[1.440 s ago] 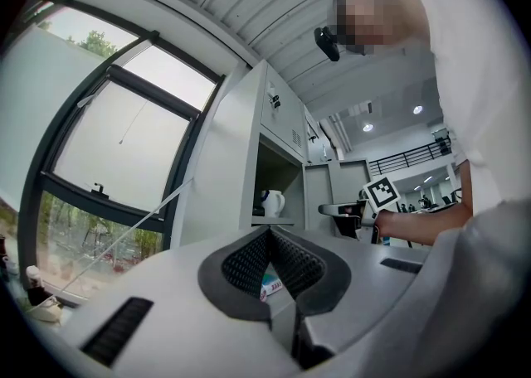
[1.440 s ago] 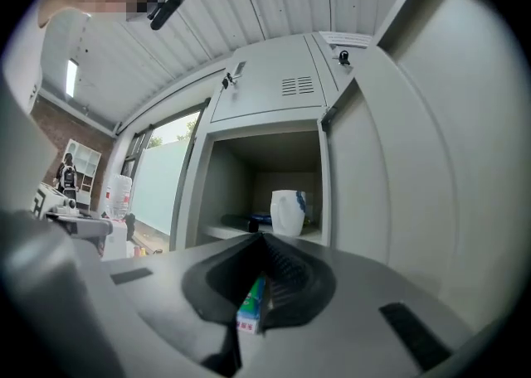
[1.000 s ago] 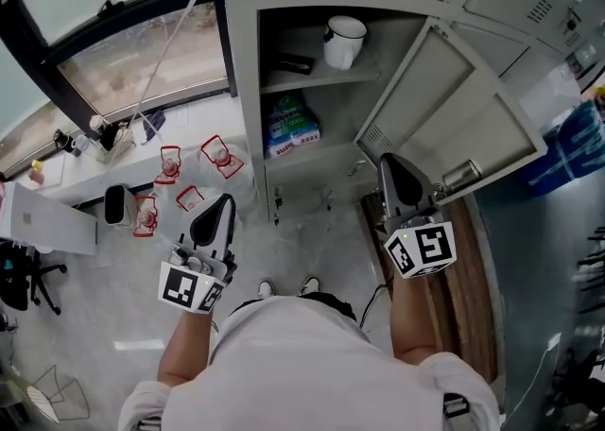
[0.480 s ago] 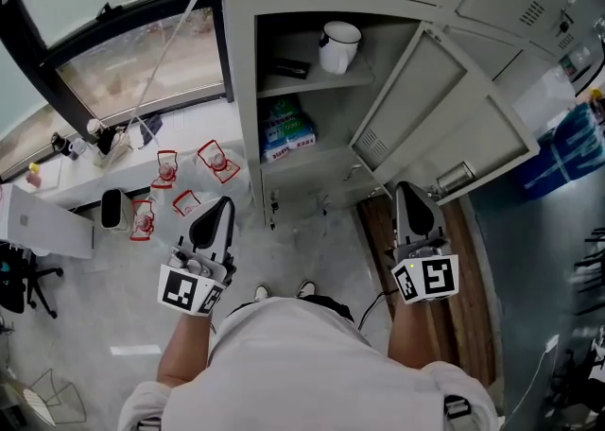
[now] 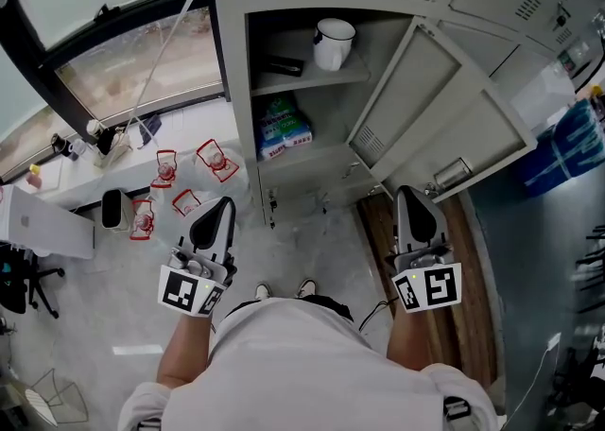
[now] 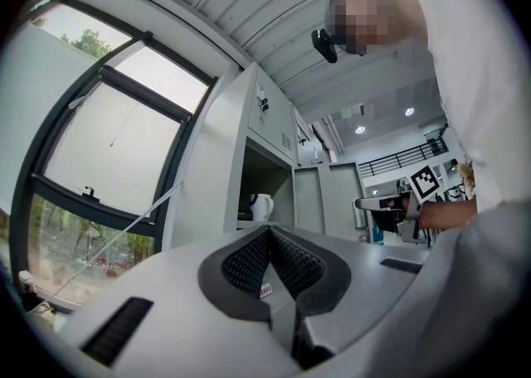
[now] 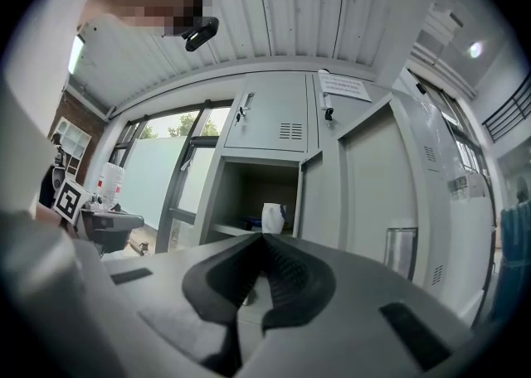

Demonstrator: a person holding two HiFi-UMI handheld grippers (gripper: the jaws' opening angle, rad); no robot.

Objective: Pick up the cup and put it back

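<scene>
**Head view:** vs 1 s ago, R tongs point(image 5: 413, 191) sit further back from the locker point(image 5: 234, 108), nearer the person's body. L tongs point(image 5: 225, 200) are in the same spot and the cup point(image 5: 333, 42) is unmoved. Counts:
- 1 cup, white w/ dark rim, upright on the locker's top shelf
- 1 dark flat item point(image 5: 284, 66) left of it on the same shelf
- 1 blue packet point(image 5: 282, 127) on the shelf below
- 1 door point(image 5: 444, 127) swung open at the locker's right
- 4 red-white packs point(image 5: 217, 157) left of the locker

Both tongs point toward the locker, well apart from the cup. Only this view shows the packs.

**Left gripper view:** L tongs point(image 6: 268, 230) have jaws closed tip to tip, nothing btwn them. Cup point(image 6: 260, 206) sits inside the locker point(image 6: 236, 169), just above the jaw tips in frame but far off. R tongs point(image 6: 362, 202) show at right.

**Right gripper view:** R tongs point(image 7: 264, 237) have jaws pressed together, empty. Cup point(image 7: 273, 217) is on the shelf in the locker point(image 7: 265, 123), not touched. Open door point(image 7: 373, 194) is right of it. L tongs point(image 7: 137, 220) show at left. Only this view shows the paper note point(image 7: 344, 84) on the locker front.
</scene>
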